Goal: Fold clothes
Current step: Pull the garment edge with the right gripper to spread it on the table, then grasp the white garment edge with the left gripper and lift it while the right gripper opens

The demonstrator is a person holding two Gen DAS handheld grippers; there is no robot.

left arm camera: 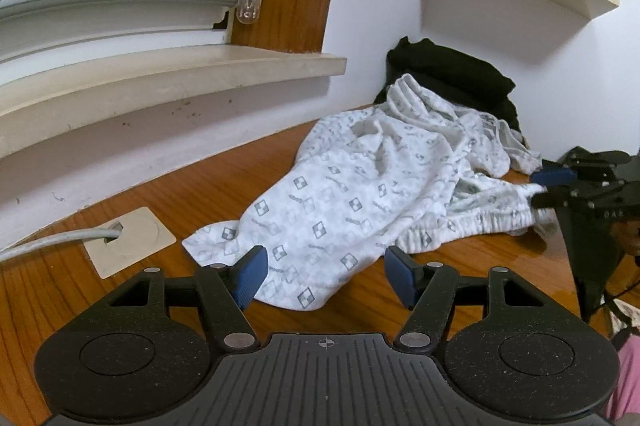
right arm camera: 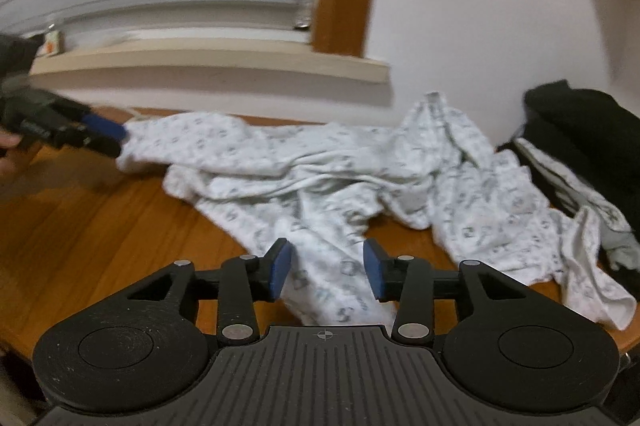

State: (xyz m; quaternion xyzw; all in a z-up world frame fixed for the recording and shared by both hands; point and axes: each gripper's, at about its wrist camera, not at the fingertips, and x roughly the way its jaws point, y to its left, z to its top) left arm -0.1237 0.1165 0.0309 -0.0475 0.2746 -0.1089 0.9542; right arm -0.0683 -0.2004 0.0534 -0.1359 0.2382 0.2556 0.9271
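Both grippers are standing open over patterned white trousers (left arm camera: 360, 185) lying crumpled on the wooden table (left arm camera: 120, 306).

Left gripper (left arm camera: 325, 276) is straddling a leg hem, pads apart; right gripper (right arm camera: 326, 270) is straddling fabric, pads not pressing. Black clothing (left arm camera: 444, 73) is lying behind, against the wall.

The right gripper (right arm camera: 326, 272) hangs over a strip of the white patterned garment (right arm camera: 320, 177) on the wooden table (right arm camera: 100, 226) — blue pads apart, cloth between them. Far left, the left gripper (right arm camera: 106, 135) meets the garment's edge — black clothing (right arm camera: 588, 129) lies right.
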